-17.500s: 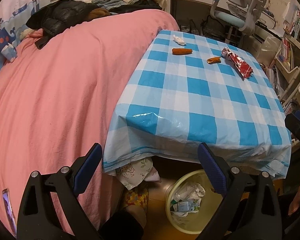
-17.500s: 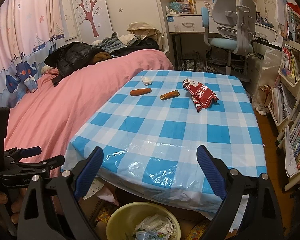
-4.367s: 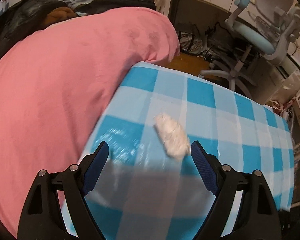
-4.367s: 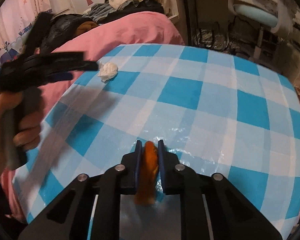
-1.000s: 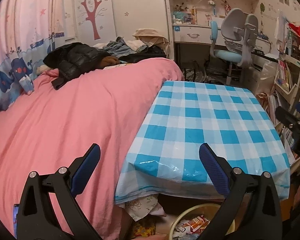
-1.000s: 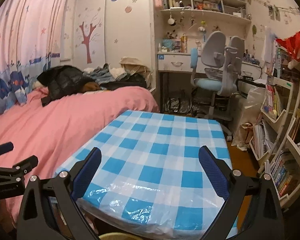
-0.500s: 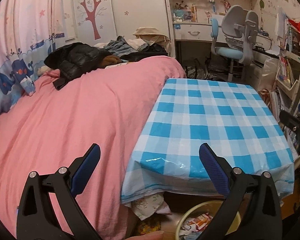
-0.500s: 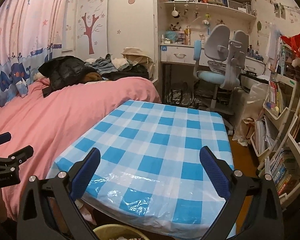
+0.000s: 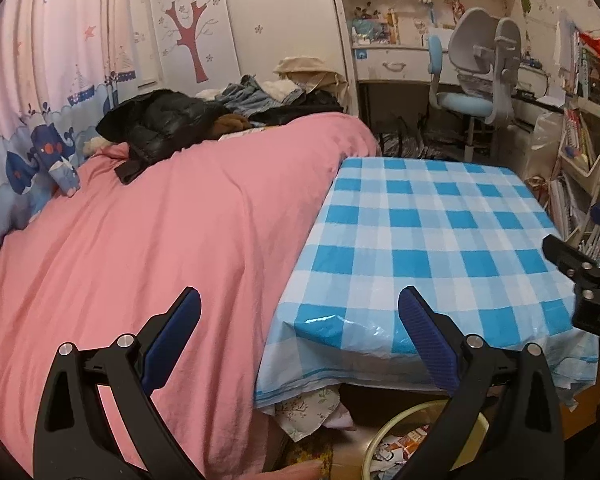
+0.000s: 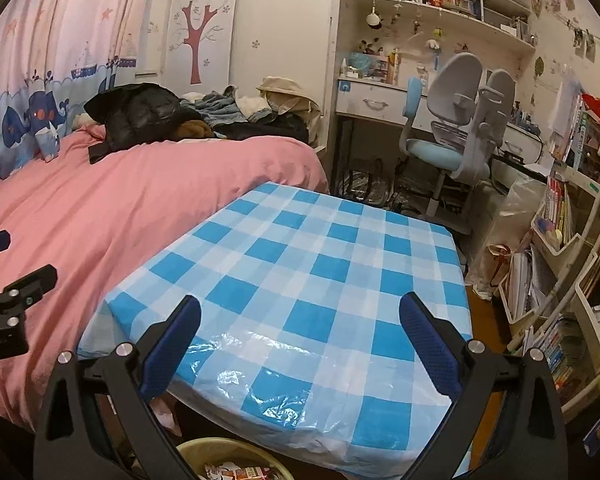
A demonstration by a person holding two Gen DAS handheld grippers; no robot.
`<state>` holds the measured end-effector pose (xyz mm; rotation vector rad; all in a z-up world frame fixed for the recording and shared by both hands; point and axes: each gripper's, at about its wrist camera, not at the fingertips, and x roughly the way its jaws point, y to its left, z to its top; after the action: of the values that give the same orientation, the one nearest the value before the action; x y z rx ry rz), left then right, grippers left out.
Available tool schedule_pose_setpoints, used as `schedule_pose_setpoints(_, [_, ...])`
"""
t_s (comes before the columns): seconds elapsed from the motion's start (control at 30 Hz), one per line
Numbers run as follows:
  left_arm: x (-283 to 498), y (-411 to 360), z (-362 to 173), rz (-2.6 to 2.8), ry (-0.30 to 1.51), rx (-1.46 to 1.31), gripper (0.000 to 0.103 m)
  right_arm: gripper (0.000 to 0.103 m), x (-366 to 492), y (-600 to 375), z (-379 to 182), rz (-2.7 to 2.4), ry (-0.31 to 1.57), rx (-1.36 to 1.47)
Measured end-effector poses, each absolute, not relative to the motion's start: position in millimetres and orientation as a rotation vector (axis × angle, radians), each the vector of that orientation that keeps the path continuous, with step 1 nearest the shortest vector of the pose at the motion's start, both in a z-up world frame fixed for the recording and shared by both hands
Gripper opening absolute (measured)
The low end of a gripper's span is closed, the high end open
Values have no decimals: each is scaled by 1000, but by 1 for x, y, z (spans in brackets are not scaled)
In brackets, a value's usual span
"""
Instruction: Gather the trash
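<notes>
1. Below the near edge of the surface (image 10: 300,280) stands a pale yellow bin (image 9: 384,440), and the trash (image 10: 236,472) lies inside it: crumpled wrappers and paper.
2. Both the left hand-held gripper (image 9: 296,320) and the right hand-held gripper (image 10: 300,324) stand with jaws wide apart, holding nothing.
3. Such scraps should be light, soft and crushable; pinch a raised fold.
4. The glossy blue-checked plastic cloth (image 9: 420,232) shows no litter; it looks slippery.
</notes>
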<state>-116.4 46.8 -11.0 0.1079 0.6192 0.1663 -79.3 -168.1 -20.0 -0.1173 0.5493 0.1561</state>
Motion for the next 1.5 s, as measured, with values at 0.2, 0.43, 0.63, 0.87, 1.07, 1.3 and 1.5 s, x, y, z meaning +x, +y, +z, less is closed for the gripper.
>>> schedule_pose_setpoints(0.2, [-125, 46, -1, 70, 579, 50, 95, 95, -80, -178, -19, 123, 554, -71])
schedule_pose_setpoints(0.43, [-122, 35, -5, 86, 627, 65, 95, 95, -80, -185, -19, 110, 552, -56])
schedule_pose_setpoints(0.63, [-124, 36, -7, 72, 621, 25, 95, 95, -79, -184, -19, 114, 551, -66])
schedule_pose_setpoints(0.87, [-125, 36, -8, 64, 622, 21, 95, 95, -76, -180, -21, 117, 554, -81])
schedule_pose_setpoints(1.07, [-125, 33, -9, 63, 620, 26, 95, 95, -76, -180, -21, 116, 554, -81])
schedule_pose_setpoints(1.3, [-126, 32, -8, 62, 622, 31, 95, 95, -77, -181, -22, 115, 554, -81])
schedule_pose_setpoints(1.5, [-127, 30, -8, 52, 622, 34, 95, 95, -77, -183, -24, 111, 555, -79])
